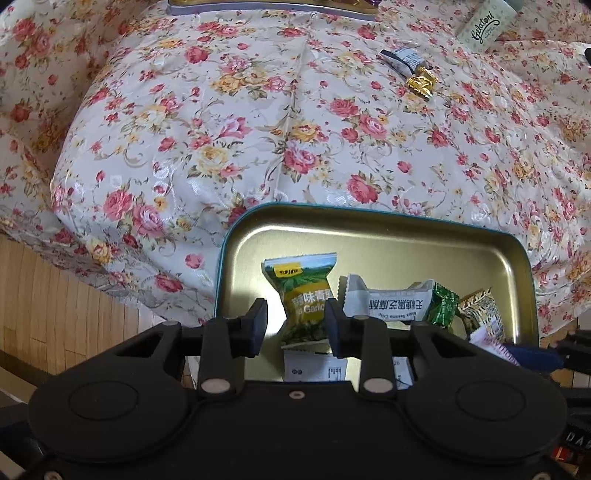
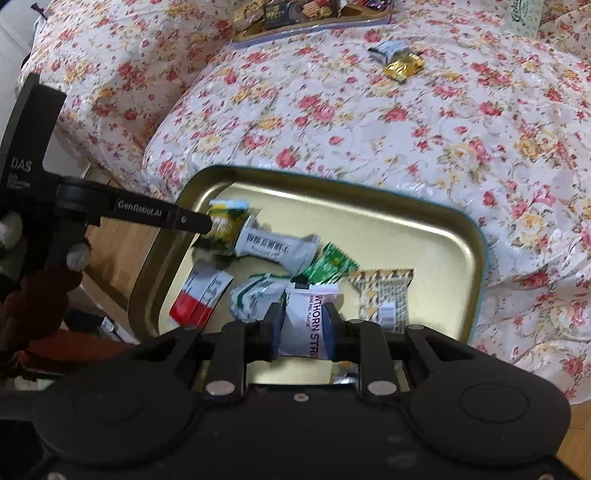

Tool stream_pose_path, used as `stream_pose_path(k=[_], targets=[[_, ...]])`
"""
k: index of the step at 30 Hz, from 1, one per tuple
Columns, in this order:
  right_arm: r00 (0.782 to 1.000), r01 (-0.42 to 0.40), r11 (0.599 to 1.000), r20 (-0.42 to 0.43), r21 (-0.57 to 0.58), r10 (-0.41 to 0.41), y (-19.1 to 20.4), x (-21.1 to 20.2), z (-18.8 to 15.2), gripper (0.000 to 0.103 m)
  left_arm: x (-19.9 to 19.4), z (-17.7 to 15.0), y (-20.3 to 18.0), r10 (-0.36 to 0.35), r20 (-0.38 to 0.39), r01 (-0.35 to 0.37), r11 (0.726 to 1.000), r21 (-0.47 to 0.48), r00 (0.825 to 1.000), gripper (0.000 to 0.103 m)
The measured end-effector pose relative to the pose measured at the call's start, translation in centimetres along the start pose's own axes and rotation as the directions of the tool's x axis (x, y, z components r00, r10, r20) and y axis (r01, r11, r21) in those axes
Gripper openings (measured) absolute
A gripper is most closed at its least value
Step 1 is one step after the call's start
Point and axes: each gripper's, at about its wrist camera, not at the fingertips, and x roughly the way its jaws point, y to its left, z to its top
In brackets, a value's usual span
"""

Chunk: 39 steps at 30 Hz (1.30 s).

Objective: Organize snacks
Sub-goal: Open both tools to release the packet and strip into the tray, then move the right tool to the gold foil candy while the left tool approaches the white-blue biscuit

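A gold tin tray with a teal rim (image 1: 369,236) (image 2: 369,214) sits at the near edge of the flowered cloth and holds several wrapped snacks. My left gripper (image 1: 295,325) is open over the tray's near left part, with a green and yellow garlic pea packet (image 1: 306,295) (image 2: 225,225) lying between its fingers, apart from both pads. My right gripper (image 2: 303,328) is shut on a white hawthorn strip packet (image 2: 308,317) just above the tray's near side. A white sesame crisp packet (image 1: 391,301) and a green packet (image 1: 441,304) lie in the tray.
A gold packet (image 1: 421,85) (image 2: 402,66) and a dark and white packet (image 1: 400,57) (image 2: 388,50) lie loose on the cloth far right. A second tray of snacks (image 2: 310,18) and a Gelatoni box (image 1: 484,24) stand at the back. Wooden floor (image 1: 55,306) lies left.
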Motion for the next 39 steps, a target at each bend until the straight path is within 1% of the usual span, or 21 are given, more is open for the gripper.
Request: stream_pose_path(k=[4,8,11,16,19,22,28,32,34,36,39], targets=[[0.999,-0.006,1.0,-0.039,-0.023,0.005,0.5,0.6,-0.8,0.025,0.0,-0.4,0.0,0.011,0.004,-0.011,1.0,-0.004,1.0,0.042],[0.997,-0.023,0.999,-0.08,-0.039,0.02,0.9,1.1,-1.6,0.027,0.1,-0.7,0.0,-0.005,-0.007,0.005,1.0,-0.005,1.0,0.042],[0.996,-0.029,0.999,-0.082,-0.041,0.025,0.9,0.9,-1.9,0.027,0.1,-0.8,-0.2,-0.005,-0.009,0.005,1.0,0.0,1.0,0.042],[0.999,-0.006,1.0,-0.032,-0.026,0.005,0.0,-0.2,-1.0,0.027,-0.4,-0.4,-0.4,-0.004,0.009,0.004,1.0,0.014,1.0,0.042],[1.0,0.021,1.0,0.012,-0.011,-0.021,-0.8,-0.8,0.1,0.027,-0.9,0.4,-0.6,0.006,0.03,-0.006,1.0,0.03,1.0,0.042],[0.997,0.053,0.999,0.062,0.01,-0.053,-1.7,-1.3,1.5,0.027,-1.5,1.7,-1.1,0.026,0.068,-0.029,0.998,0.048,0.997,0.043],[0.978,0.115,0.991,0.165,0.067,-0.125,-3.8,-2.1,5.0,0.028,-2.5,4.9,-1.9,0.05,0.151,-0.058,0.997,0.048,0.987,0.043],[0.964,0.143,0.983,0.21,0.113,-0.165,-5.2,-1.7,7.5,0.028,-2.5,7.3,-2.7,0.062,0.201,-0.071,0.997,0.038,0.978,0.044],[0.959,0.153,0.98,0.22,0.128,-0.179,-5.9,-1.3,8.6,0.028,-1.9,8.4,-3.2,0.078,0.217,-0.088,0.995,0.037,0.973,0.046],[0.957,0.158,0.977,0.223,0.143,-0.187,-6.5,-0.6,9.8,0.028,-1.2,9.4,-3.7,0.09,0.229,-0.102,0.994,0.041,0.969,0.046],[0.95,0.179,0.971,0.229,0.156,-0.212,-7.0,0.4,11.1,0.028,0.1,11.0,-4.3,0.094,0.225,-0.106,0.993,0.042,0.97,0.046]])
